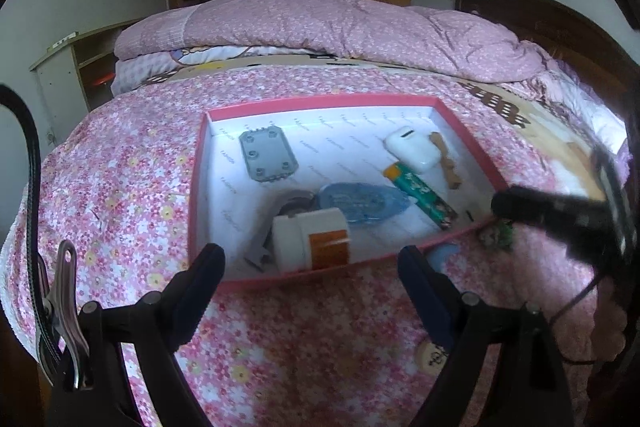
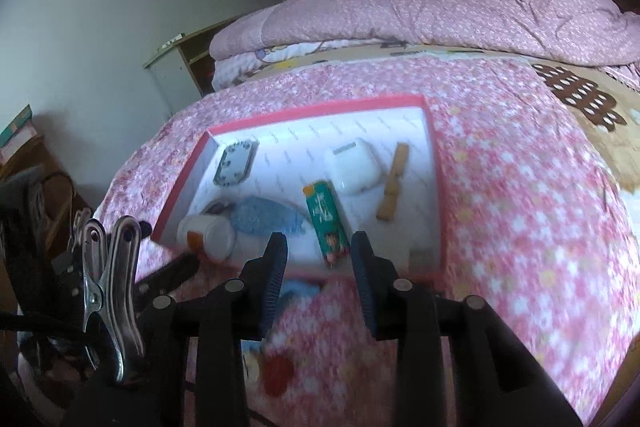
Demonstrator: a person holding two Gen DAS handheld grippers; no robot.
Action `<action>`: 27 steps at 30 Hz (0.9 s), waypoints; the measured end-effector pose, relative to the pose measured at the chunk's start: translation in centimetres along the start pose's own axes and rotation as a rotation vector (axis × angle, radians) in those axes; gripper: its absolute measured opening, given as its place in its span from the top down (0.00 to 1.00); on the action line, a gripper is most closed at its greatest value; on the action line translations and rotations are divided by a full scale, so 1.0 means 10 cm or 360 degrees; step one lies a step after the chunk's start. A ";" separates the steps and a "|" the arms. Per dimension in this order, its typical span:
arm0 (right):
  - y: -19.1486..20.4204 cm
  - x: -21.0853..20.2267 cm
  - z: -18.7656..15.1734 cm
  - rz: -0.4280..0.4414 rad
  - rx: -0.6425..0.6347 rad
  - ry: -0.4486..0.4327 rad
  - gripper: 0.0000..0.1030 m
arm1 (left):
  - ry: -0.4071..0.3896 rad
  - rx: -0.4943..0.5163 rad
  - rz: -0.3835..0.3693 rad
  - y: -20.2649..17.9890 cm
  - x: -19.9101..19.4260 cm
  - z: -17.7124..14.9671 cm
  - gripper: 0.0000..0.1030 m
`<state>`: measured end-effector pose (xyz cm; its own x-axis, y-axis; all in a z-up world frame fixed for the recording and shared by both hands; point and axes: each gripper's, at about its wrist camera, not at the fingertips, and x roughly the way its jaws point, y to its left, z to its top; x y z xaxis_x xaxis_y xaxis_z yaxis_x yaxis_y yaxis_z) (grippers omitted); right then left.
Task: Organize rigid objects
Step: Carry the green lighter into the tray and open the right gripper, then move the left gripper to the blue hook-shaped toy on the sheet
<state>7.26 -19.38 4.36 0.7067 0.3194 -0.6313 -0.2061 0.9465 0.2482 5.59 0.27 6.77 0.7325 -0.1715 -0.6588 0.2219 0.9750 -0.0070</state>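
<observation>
A bed (image 1: 320, 327) under a pink floral cover fills both views, with a folded pink quilt (image 1: 340, 23) across the upper part of the frame; at the centre of the left wrist view lies a shallow pink-rimmed box (image 1: 320, 103) lined in white; inside it, largest first, a white jar with an orange label (image 1: 308, 241) lies on its side at the lower edge, a blue correction-tape dispenser (image 1: 360, 201) just above it, a white earbud case (image 1: 412, 147) at the upper right, a grey plate with corner holes (image 1: 268, 155) at the upper left, a green lighter (image 1: 420, 193) slanting towards the lower right, and a wooden clothespin (image 1: 444, 163) beside the case; the left gripper (image 1: 312, 263) stands spread wide and empty at the bottom of its frame, over the box's near rim; the right gripper (image 2: 318, 247) is parted with nothing between its pads, just below the lighter's near end in its own blurred view.
</observation>
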 end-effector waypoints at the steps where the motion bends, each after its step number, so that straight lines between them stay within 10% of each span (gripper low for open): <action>1: 0.00 -0.02 -0.04 -0.0017 -0.0015 0.0011 0.67 | 0.0002 0.0007 -0.0007 -0.02 -0.01 0.00 0.11; 20: -0.27 -0.28 -0.82 -0.0177 0.0103 0.0074 0.67 | 0.0091 0.0167 -0.0130 -0.53 -0.06 -0.21 0.12; 27: -0.31 -0.24 -0.99 -0.0169 0.0114 0.0088 0.67 | 0.0169 0.0204 -0.0135 -0.68 0.12 -0.28 0.27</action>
<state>-0.55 -22.64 -2.17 0.6831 0.2215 -0.6959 -0.0817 0.9701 0.2286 3.17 -6.14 3.89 0.6372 -0.2297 -0.7357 0.3650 0.9307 0.0256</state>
